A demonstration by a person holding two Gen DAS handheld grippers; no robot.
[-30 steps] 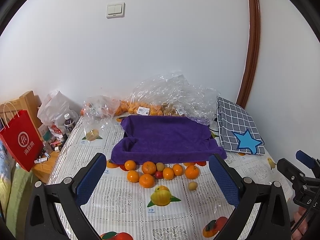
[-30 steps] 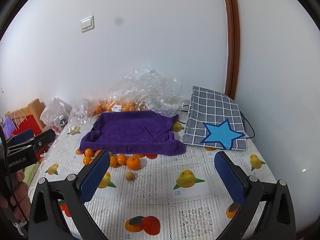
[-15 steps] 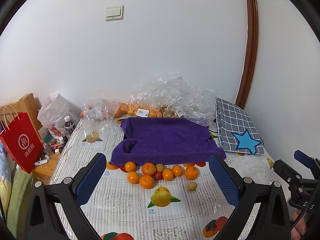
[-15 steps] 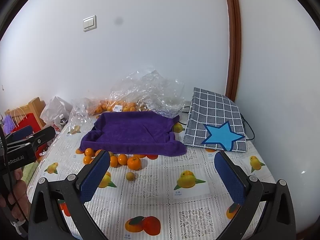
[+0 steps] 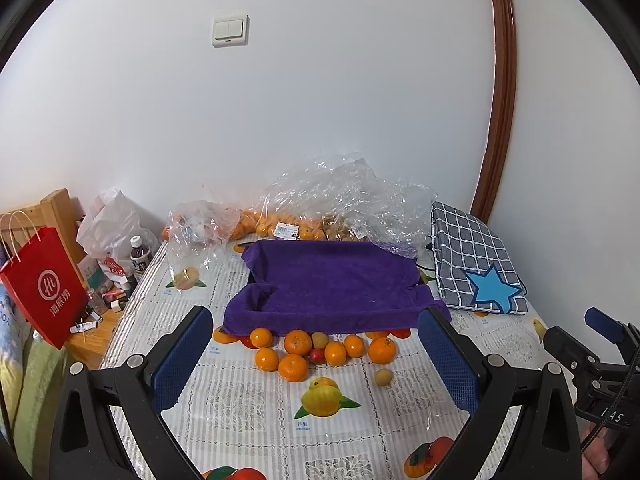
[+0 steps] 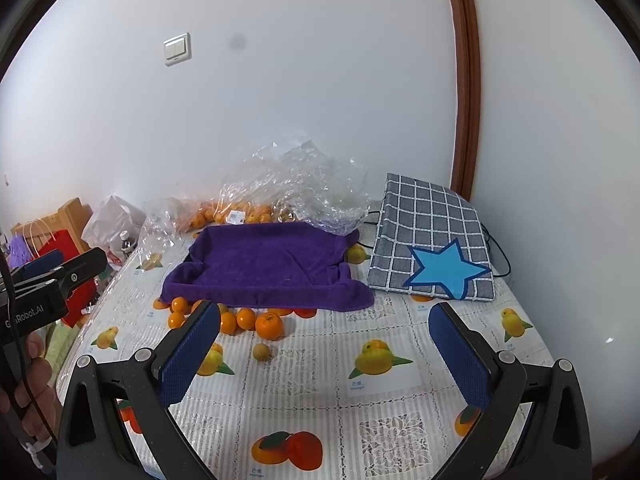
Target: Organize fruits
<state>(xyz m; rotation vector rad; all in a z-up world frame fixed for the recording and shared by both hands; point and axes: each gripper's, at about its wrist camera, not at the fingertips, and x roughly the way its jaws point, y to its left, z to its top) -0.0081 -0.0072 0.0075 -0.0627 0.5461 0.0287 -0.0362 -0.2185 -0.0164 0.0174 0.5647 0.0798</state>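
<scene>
Several loose oranges [image 5: 298, 342] [image 6: 269, 325] lie in a cluster just in front of a box lined with a purple towel [image 5: 332, 280] [image 6: 268, 266]. Among them sit a small red fruit [image 5: 317, 356] and a small tan fruit [image 5: 319, 337]. Another small tan fruit [image 5: 383, 377] [image 6: 261, 351] lies apart, nearer to me. My left gripper [image 5: 316, 364] hangs open above the table, short of the cluster, holding nothing. My right gripper [image 6: 324, 352] is also open and empty, to the right of the fruits.
Clear plastic bags [image 5: 340, 200] [image 6: 296, 184] with more oranges lie behind the box by the wall. A grey checked pad with a blue star [image 5: 476, 268] [image 6: 434, 244] lies at right. A red paper bag [image 5: 44, 284], a bottle [image 5: 140, 256] and clutter stand left of the table.
Both grippers have drifted slightly; the scene sits a little lower and farther in both views. Nothing on the table has moved, and both stay open.
</scene>
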